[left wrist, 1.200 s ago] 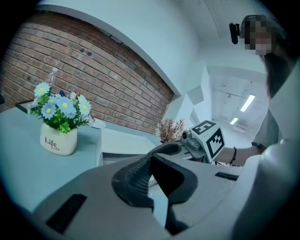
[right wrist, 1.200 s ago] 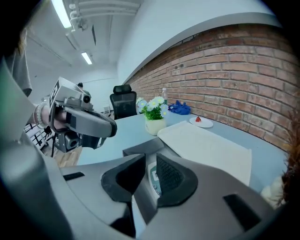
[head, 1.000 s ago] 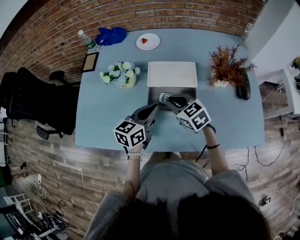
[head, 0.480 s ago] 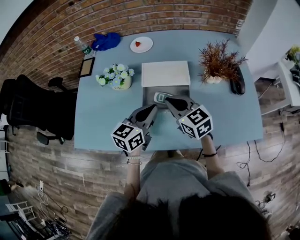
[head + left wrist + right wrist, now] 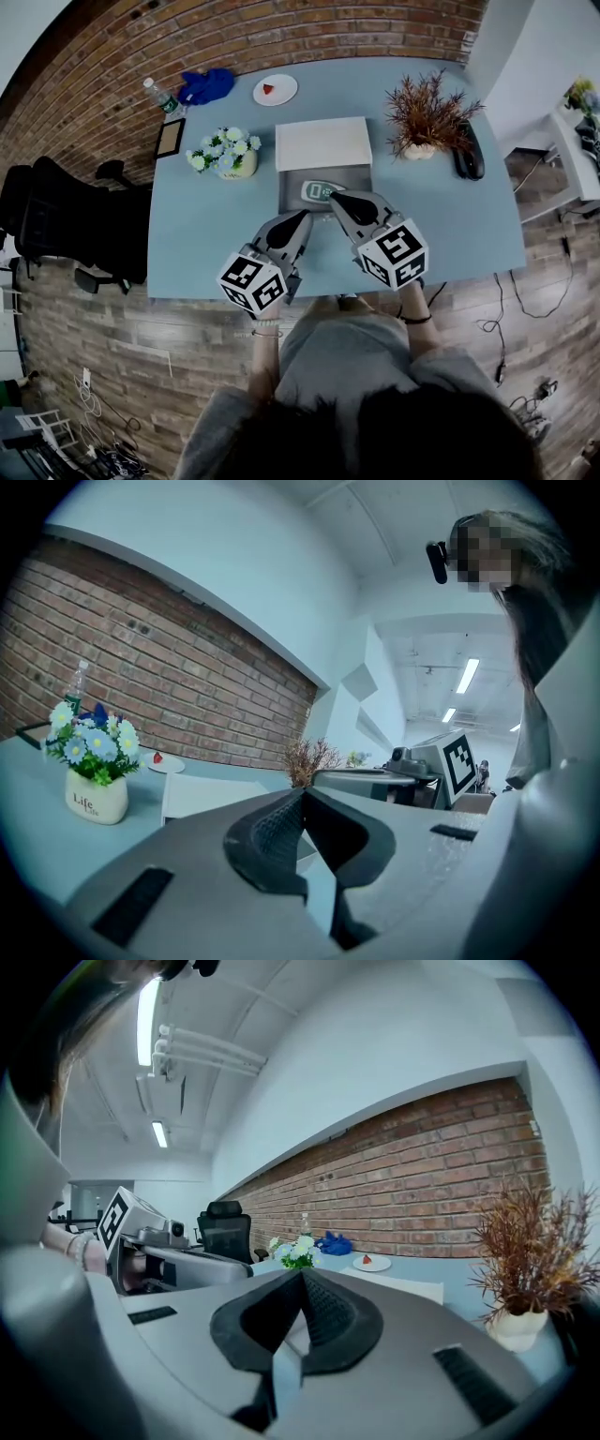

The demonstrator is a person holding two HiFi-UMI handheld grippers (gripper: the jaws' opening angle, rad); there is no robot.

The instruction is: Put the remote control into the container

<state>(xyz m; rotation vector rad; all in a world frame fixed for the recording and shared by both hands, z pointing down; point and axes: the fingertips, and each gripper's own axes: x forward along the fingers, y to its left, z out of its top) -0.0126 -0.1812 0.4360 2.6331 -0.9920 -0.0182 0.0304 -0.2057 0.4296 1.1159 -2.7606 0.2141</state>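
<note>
A pale remote control [image 5: 322, 191] with a green screen lies inside the dark grey container [image 5: 285, 195] at the table's middle. A flat white lid [image 5: 323, 143] lies just behind the container. My right gripper [image 5: 336, 198] is shut and empty, its tip just off the remote's right end at the container's near edge. The left gripper [image 5: 303, 217] is also shut and empty, a little nearer to me and left of the container's front. In each gripper view the jaws meet at the tip, left gripper [image 5: 302, 794] and right gripper [image 5: 302, 1275], with nothing between them.
A white pot of flowers [image 5: 227, 155] stands left of the container, a dried plant [image 5: 427, 117] to its right with a black object [image 5: 466, 155] beside it. A plate [image 5: 275, 89], blue cloth [image 5: 206, 86], bottle [image 5: 157, 97] and picture frame [image 5: 170, 138] sit at the back left. An office chair [image 5: 56, 211] stands off the table's left.
The right gripper has drawn back off the remote toward me with its jaws closing; the remote stays in the container. The left gripper has barely moved.
</note>
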